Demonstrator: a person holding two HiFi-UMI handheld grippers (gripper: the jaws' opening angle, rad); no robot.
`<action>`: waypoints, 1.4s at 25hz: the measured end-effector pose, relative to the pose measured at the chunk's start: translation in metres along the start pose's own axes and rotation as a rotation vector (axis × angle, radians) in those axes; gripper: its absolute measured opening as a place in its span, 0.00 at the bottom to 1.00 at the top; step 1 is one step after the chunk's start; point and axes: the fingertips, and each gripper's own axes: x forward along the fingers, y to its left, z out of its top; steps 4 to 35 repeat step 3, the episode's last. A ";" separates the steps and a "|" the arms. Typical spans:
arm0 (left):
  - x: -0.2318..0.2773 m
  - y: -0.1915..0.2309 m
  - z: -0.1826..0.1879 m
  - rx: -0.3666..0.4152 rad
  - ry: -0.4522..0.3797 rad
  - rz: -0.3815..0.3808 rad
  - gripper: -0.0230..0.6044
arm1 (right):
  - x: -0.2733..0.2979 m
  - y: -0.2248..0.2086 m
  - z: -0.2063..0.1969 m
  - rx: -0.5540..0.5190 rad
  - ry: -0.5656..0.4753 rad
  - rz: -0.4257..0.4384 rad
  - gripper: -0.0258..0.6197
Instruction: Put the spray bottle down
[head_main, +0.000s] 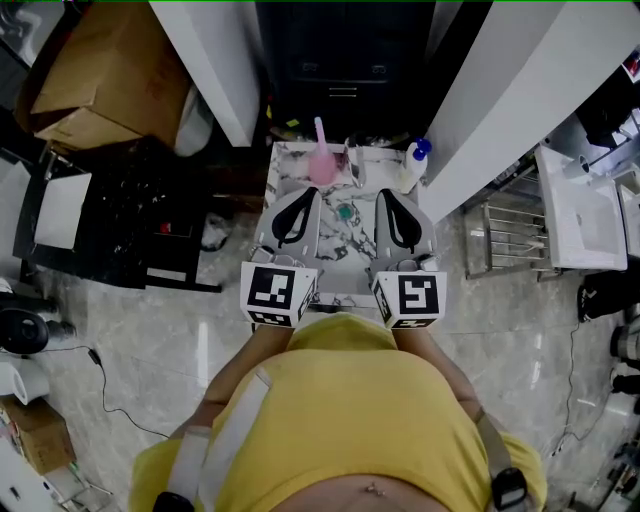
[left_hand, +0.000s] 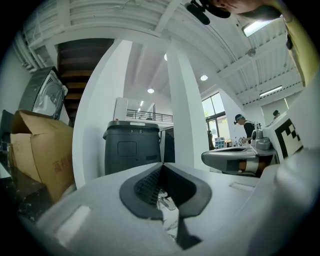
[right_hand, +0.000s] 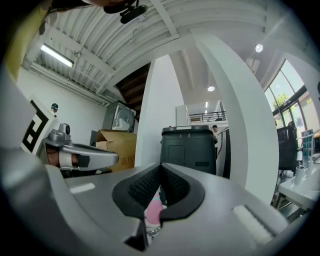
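A pink spray bottle (head_main: 322, 160) stands upright at the far edge of a small marble-patterned table (head_main: 290, 160); no gripper holds it. My left gripper (head_main: 306, 192) and right gripper (head_main: 388, 195) hover side by side over the table's near half, both pointing level toward the far edge. Each is shut with nothing between its pads. In the left gripper view the left gripper (left_hand: 162, 167) has its dark pads meeting at the tip. In the right gripper view the right gripper (right_hand: 161, 167) is shut too, and the pink spray bottle (right_hand: 152, 212) shows below the pads.
A white bottle with a blue cap (head_main: 413, 165) stands at the table's far right corner, and a small teal object (head_main: 345, 212) lies mid-table. A black bin (head_main: 340, 50) sits behind between two white pillars. A cardboard box (head_main: 110, 70) is at left, a metal rack (head_main: 510, 235) at right.
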 end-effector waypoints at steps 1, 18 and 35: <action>0.000 -0.002 0.000 -0.001 0.001 0.003 0.04 | -0.001 0.000 0.000 -0.003 -0.002 0.006 0.04; -0.001 -0.005 0.000 -0.001 0.001 0.007 0.04 | -0.004 -0.001 0.001 -0.009 -0.008 0.016 0.04; -0.001 -0.005 0.000 -0.001 0.001 0.007 0.04 | -0.004 -0.001 0.001 -0.009 -0.008 0.016 0.04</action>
